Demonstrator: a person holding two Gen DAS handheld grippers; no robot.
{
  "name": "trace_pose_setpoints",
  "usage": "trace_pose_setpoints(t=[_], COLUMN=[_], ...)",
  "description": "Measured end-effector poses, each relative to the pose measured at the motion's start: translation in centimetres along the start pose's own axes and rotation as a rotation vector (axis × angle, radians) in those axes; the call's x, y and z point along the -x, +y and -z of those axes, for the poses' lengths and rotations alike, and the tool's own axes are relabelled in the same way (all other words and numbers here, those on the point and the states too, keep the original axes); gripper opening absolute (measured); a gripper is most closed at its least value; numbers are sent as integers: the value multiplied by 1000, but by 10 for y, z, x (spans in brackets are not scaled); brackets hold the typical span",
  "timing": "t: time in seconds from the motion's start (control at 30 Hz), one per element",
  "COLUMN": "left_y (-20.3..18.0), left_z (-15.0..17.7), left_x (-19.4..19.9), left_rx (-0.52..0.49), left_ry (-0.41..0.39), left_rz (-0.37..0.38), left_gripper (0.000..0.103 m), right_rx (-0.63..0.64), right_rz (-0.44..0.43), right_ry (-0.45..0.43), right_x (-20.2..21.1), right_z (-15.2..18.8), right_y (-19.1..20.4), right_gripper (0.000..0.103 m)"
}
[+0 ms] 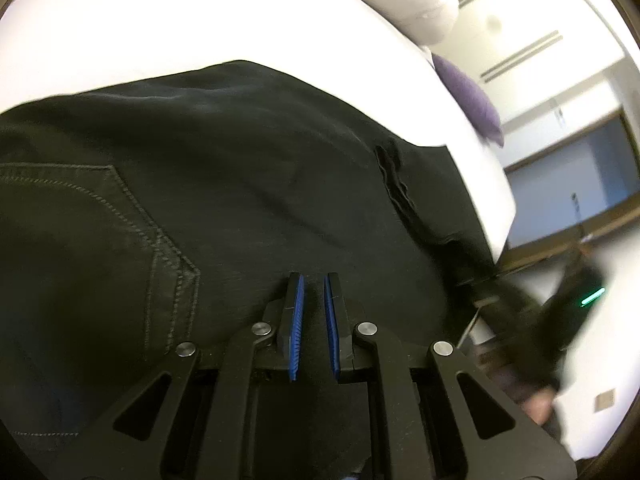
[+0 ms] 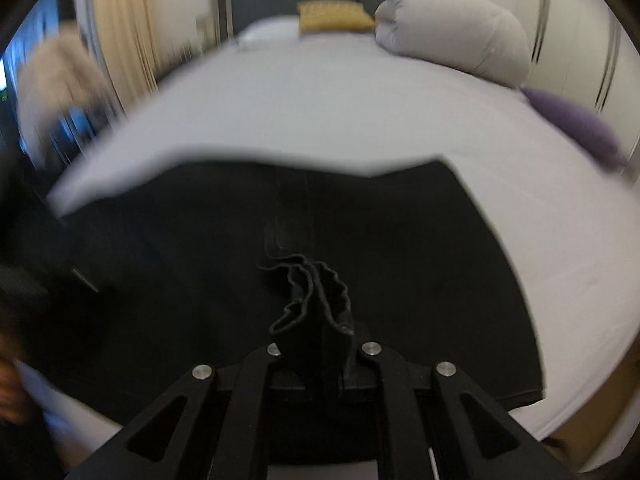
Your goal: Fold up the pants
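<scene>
left wrist view: black pants (image 1: 224, 184) lie spread on the white bed (image 1: 168, 28), a stitched back pocket (image 1: 100, 236) at left. left gripper (image 1: 314, 280) sits over the cloth, its blue-padded fingers (image 1: 297, 320) drawn narrow with only a slit between and no fabric visible in the slit. further right the pants drape off the bed edge, past a purple cushion (image 1: 468, 96), where the right gripper (image 1: 576, 300) is a blur. right wrist view: right gripper (image 2: 320, 344) clamps a bunched fold of the pants (image 2: 400, 260), fingers hidden under the cloth. open white sheet (image 2: 320, 112) lies beyond, rolled duvet (image 2: 452, 28) far right.
</scene>
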State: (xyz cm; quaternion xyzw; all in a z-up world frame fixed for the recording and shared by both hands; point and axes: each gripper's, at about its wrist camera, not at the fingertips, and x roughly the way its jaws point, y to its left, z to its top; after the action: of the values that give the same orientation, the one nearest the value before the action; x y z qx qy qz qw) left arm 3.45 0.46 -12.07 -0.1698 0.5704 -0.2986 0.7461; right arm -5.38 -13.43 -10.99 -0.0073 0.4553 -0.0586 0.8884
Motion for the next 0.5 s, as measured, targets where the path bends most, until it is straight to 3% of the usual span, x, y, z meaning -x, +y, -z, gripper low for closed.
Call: trace_pose_setpoints(t=[0.07,0.13,0.17,0.2,0.27,0.5], left_y=[6,11,13,16,16,14], left_z=[-3,-8,-10,-13,-18,-49], left_x=[8,11,12,14,17,18], left_rx=[34,67,100,126,149,212], left_ry=[-17,-32,-39,-48,-77,-21], left_rz=[28,57,84,110,149,264], left_gripper=[11,22,42,72,86,91], right_rx=[-13,-4,9,19,33,154], right_rz=[-1,11,23,28,29,51], right_ry=[-2,-5,-16,-31,-63,-143], right_x=[3,8,13,20,33,66], right_z=[0,-1,-2,-3,-5,-13], right_y=[-2,-1,3,6,13,57], right_gripper=[9,9,9,9,9,9])
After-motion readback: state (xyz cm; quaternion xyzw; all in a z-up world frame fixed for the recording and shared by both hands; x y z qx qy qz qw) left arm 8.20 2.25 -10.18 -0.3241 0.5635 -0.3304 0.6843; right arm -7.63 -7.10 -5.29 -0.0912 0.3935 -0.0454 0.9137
